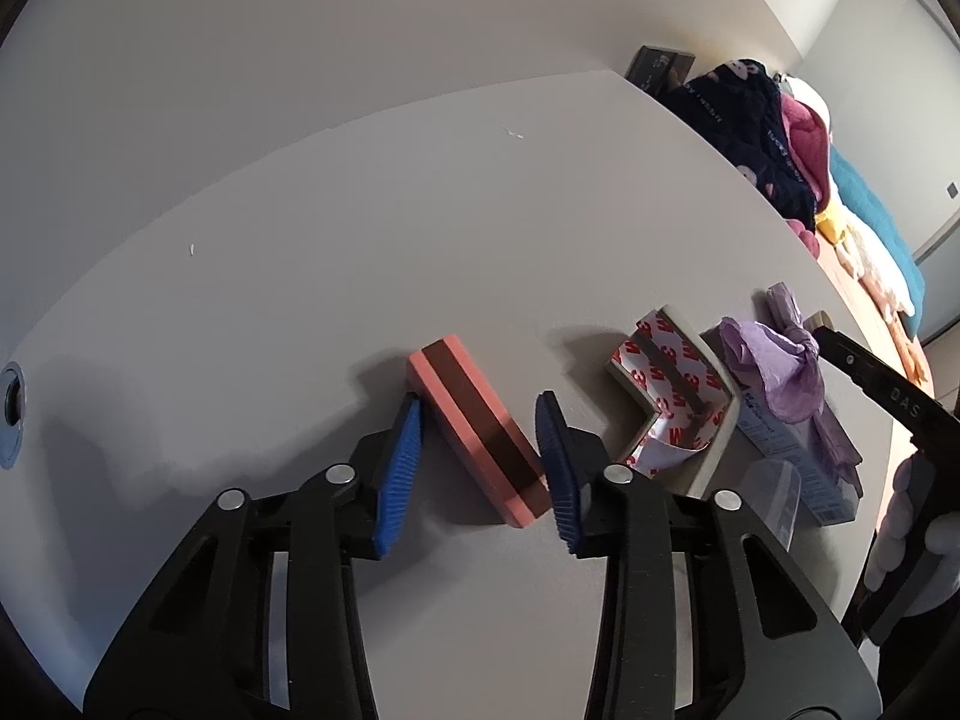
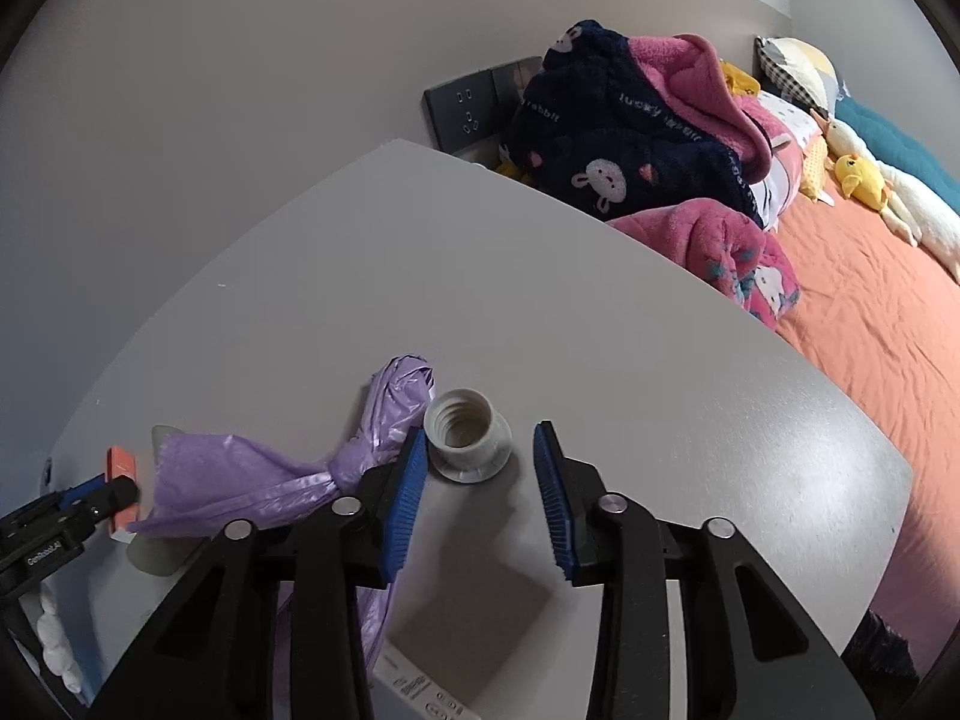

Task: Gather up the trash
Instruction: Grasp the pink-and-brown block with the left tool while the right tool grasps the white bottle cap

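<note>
A pink block with a brown stripe [image 1: 480, 438] lies on the grey table [image 1: 360, 240] between my left gripper's [image 1: 480, 450] open blue fingers. It shows small in the right wrist view [image 2: 122, 468], with the left gripper [image 2: 102, 495] at it. Beside it lie a corner piece with red-printed backing [image 1: 666, 402] and a purple plastic bag [image 1: 774, 372]. My right gripper [image 2: 480, 474] is open, with a white threaded socket [image 2: 468, 441] standing just ahead between its fingertips. The purple bag [image 2: 270, 474] lies to its left over a white box [image 2: 444, 666].
A bed with an orange sheet [image 2: 870, 330], piled fleece clothes [image 2: 648, 138] and plush toys [image 2: 864, 180] borders the table's right edge. A dark wall socket plate [image 2: 462, 114] sits at the back. A cable hole [image 1: 12, 408] is at the table's left.
</note>
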The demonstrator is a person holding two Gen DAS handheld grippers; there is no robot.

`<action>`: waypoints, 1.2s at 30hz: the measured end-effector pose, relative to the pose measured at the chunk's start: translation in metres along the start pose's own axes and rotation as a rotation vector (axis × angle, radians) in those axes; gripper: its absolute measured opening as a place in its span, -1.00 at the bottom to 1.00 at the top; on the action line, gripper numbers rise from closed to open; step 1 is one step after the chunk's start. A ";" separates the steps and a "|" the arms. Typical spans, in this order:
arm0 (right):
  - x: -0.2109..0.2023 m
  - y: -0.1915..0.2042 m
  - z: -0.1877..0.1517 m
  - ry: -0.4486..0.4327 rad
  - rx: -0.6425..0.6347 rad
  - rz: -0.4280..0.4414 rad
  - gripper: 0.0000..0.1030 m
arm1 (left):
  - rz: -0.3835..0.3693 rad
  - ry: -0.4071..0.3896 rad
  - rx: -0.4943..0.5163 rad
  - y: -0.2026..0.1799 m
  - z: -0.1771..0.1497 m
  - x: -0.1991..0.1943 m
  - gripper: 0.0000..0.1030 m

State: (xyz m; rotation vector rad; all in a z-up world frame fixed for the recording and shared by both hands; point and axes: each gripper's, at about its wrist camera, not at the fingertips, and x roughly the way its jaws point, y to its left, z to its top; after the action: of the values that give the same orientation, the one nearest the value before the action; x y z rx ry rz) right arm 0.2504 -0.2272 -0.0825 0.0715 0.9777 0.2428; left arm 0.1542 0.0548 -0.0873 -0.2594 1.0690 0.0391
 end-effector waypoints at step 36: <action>-0.108 -0.022 -0.046 -0.073 0.066 0.110 -0.51 | -0.143 -0.089 0.060 -0.050 -0.023 -0.056 -0.60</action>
State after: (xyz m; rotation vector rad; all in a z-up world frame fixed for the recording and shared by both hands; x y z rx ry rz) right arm 0.1582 -0.2766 -0.0243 0.1936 0.9100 0.3068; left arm 0.1151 0.0062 -0.0391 -0.2768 0.9596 -0.1091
